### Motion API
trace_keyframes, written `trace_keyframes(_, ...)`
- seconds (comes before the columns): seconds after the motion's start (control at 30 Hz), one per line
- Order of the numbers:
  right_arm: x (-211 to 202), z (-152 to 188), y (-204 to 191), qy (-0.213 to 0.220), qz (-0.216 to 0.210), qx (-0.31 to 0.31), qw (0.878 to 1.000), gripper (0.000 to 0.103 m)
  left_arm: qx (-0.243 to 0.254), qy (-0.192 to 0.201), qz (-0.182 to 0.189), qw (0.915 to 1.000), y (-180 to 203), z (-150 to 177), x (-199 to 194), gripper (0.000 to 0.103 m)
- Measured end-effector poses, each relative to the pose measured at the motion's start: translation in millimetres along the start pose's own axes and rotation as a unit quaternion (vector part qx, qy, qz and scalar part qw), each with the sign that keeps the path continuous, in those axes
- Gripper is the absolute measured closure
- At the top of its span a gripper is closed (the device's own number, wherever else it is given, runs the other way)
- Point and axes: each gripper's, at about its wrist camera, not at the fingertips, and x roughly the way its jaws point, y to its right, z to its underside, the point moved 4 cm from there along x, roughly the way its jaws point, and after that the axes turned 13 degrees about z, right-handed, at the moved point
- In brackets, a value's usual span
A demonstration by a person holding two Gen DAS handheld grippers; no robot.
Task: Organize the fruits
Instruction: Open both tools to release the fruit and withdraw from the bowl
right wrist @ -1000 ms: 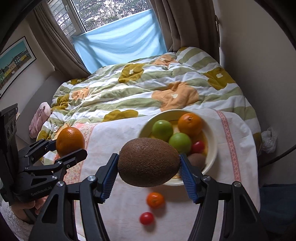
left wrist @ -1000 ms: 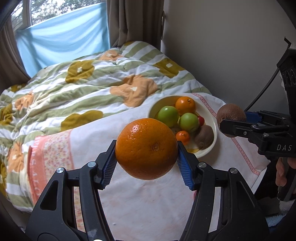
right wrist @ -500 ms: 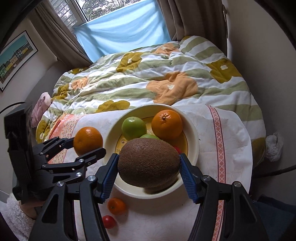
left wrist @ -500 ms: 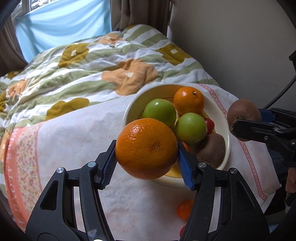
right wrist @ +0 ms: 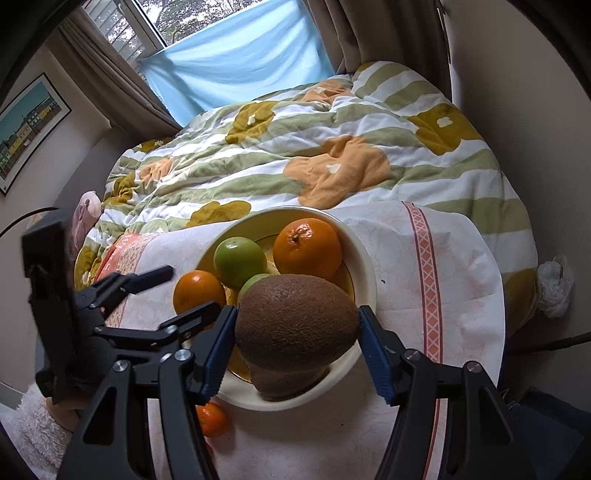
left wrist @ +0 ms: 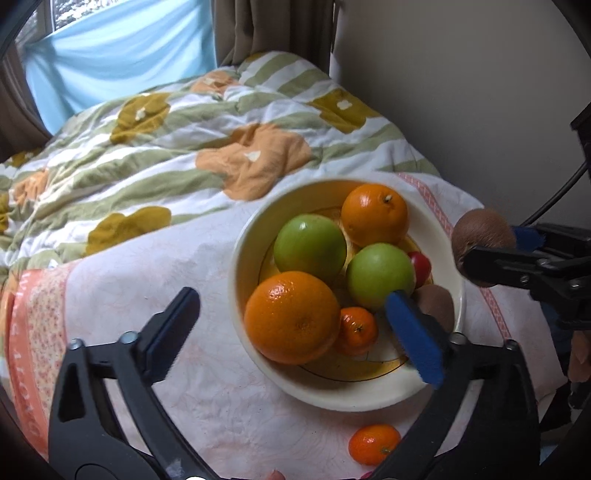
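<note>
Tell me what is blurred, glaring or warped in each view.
Left wrist view: bowl rim and quilt are slightly motion-smeared, and glare spots dot the large orange. Right wrist view: sharper; fisheye bends the window frame, and the kiwi looms oversized.

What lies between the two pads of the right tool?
A brown kiwi, clamped between the right tool's pads above the bowl, as its own wrist view shows.
</note>
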Motion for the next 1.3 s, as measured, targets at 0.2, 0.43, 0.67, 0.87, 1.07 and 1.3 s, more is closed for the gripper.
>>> trace_keyframes(0.2, -9, 1, -5, 0.007, -0.003, 0.002, 1.0, 0.043, 0.005, 0.002, -0.014, 0.9999, -2, 5, -28, 0.0)
trace_keyframes(0.43, -21, 1, -23, 0.018, -0.005, -0.009, 1.0, 0.043, -0.002, 0.009, -0.024, 0.9997, -7, 19, -57, 0.0)
trace_keyframes(0.67, -16, 18, -52, 0.012, -0.01, -0.033, 0.999, 0.043, -0.015, 0.014, -0.033, 0.9992, -17, 35, -79, 0.0)
trace_keyframes(0.87, 4, 33, -72, 0.009, -0.007, -0.049, 0.999, 0.043, -0.03, 0.021, -0.045, 0.9983, -30, 50, -93, 0.0)
trace_keyframes(1.07, 17, 43, -85, 0.015, 0.002, -0.068, 0.998, 0.043, -0.05, 0.021, -0.053, 0.9971, -43, 63, -98, 0.0)
trace_keyframes(1.3, 21, 47, -88, 0.039, 0.023, -0.084, 0.995, 0.037, -0.061, 0.017, -0.054, 0.9966, -43, 74, -96, 0.0)
